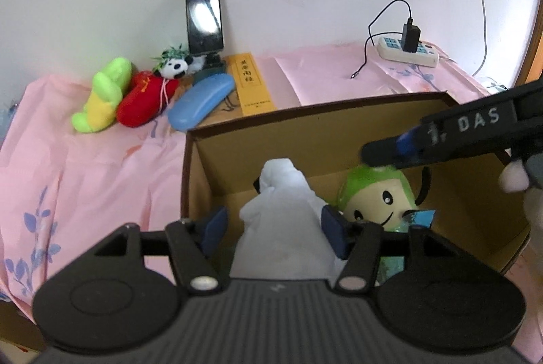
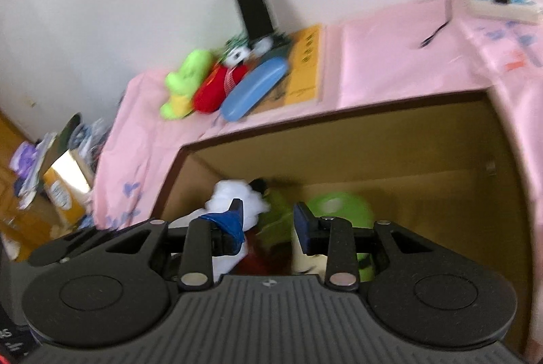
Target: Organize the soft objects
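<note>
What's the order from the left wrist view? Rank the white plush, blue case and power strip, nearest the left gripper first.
From the left gripper:
1. White plush, between its fingers, in the box.
2. Blue case, on the pink cloth, upper left.
3. Power strip, far right by the wall.

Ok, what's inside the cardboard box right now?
Inside the cardboard box: a white plush standing between the left gripper's open pads, and a green-hooded smiling plush beside it. The gripper body hides the box floor beneath them, so anything lower can't be seen.

Blurred clutter (image 2: 51, 167), cut off at left edge
</note>
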A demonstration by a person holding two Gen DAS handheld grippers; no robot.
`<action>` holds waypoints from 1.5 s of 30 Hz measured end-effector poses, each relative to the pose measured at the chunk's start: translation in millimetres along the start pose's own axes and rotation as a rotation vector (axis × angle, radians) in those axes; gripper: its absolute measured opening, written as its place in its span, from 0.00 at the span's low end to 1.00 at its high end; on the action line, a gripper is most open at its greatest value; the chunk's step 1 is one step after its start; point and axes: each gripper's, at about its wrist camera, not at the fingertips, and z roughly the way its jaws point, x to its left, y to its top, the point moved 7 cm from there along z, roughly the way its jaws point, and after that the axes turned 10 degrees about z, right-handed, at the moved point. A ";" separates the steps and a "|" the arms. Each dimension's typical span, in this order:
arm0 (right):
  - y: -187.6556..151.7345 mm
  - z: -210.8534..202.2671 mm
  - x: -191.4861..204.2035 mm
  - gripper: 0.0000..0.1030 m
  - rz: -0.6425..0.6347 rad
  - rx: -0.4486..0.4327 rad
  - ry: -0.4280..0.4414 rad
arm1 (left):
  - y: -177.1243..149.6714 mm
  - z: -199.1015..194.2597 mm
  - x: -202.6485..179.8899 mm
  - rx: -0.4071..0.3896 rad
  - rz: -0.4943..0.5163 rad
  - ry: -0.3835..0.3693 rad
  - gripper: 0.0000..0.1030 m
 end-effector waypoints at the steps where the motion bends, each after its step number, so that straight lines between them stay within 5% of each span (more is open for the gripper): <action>1: 2.6 -3.9 -4.1 0.15 0.004 -0.023 -0.031 | 0.6 -2.0 -0.4 -0.003 0.001 0.004 0.59; 7: 5.1 -14.9 -27.5 0.15 -0.043 -0.091 -0.265 | 8.7 -19.6 1.6 -0.040 -0.016 0.015 0.59; 15: -2.2 -6.2 -54.3 0.15 -0.009 -0.044 -0.362 | 39.1 -40.1 -7.5 -0.156 -0.042 -0.076 0.59; 21: -14.7 0.2 -70.8 0.14 0.015 0.018 -0.414 | 46.6 -2.6 -34.1 -0.106 -0.019 -0.140 0.59; 30: -30.1 26.9 -68.2 0.14 0.042 0.186 -0.362 | 32.7 44.3 -26.4 0.005 -0.063 -0.146 0.58; 34: -42.8 43.9 -48.9 0.14 0.055 0.283 -0.262 | 27.0 46.0 -13.9 0.013 -0.073 -0.131 0.58; 40: -56.3 58.5 -14.3 0.14 -0.103 0.283 -0.280 | 16.0 55.7 4.8 0.060 -0.093 -0.095 0.59; 45: -54.0 56.1 -20.2 0.14 -0.066 0.276 -0.285 | 14.6 58.5 4.4 0.065 -0.085 -0.077 0.59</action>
